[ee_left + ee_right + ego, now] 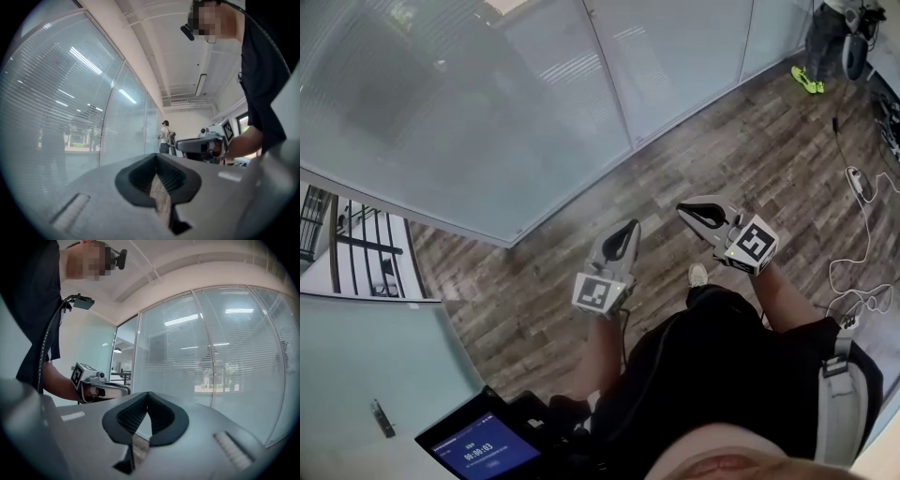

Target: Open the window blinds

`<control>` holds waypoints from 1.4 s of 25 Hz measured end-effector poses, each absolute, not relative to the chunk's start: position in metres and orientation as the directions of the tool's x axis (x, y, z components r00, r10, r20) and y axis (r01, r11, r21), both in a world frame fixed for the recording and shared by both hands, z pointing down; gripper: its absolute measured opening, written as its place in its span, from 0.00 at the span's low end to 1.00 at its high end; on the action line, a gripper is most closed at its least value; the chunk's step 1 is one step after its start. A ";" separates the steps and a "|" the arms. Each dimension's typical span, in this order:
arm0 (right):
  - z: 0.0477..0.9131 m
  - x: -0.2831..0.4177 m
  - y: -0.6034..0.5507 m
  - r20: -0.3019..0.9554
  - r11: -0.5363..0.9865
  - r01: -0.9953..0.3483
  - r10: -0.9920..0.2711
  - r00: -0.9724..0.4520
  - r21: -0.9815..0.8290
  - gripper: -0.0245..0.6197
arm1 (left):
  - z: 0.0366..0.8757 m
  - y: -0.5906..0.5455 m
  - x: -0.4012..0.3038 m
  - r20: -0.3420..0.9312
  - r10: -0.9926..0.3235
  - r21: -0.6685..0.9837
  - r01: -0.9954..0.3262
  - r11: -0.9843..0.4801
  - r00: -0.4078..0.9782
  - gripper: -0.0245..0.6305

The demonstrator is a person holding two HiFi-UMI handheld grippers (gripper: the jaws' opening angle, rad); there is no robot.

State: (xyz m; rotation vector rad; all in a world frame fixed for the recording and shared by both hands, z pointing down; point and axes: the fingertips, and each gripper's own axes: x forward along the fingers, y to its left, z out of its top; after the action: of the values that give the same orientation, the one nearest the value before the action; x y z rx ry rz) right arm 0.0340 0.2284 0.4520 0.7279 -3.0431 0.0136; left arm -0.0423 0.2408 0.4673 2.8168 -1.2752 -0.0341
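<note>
The blinds point(534, 84) hang behind a long glass wall point(609, 89) that crosses the far side of the scene, from near left to far right, and their slats lie level, along the wall. They are closed, so the glass looks milky. The person stands on the wooden floor point(750, 159) and holds both claws in front of the body, pointing toward that wall. The left claw point(623, 234) has its jaws together with nothing between them; its own view shows the tips meeting and the slats point(56, 93) on its left. The right claw point(147, 397) is also closed and empty, with the blinds point(225, 357) ahead of it and to the right. Both claws are well apart from the glass and touch nothing. The left claw seems to me a little nearer to the wall than the right claw point(692, 214). I cannot find any cord or wand in these views, so I judge the next move must first locate the control.
</note>
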 end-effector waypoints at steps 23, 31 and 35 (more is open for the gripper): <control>0.415 0.055 0.168 -0.062 0.929 -0.369 -0.371 -0.927 -0.037 0.05 | 0.445 0.184 0.005 -0.010 -0.748 0.009 -0.748 -0.664 0.664 0.04; 0.430 0.076 0.122 -0.064 0.928 -0.363 -0.368 -0.927 -0.083 0.05 | 0.453 0.144 0.025 0.024 -0.757 0.019 -0.758 -0.652 0.653 0.04; 0.433 0.098 0.111 -0.094 0.919 -0.374 -0.386 -0.918 -0.125 0.05 | 0.461 0.139 0.039 0.052 -0.757 0.012 -0.759 -0.651 0.651 0.04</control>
State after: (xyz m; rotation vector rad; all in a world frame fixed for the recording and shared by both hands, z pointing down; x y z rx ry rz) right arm 0.0981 0.1107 0.4333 0.6337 -3.1919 0.1701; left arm 0.0394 0.1392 0.4610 2.8246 -1.2973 0.0654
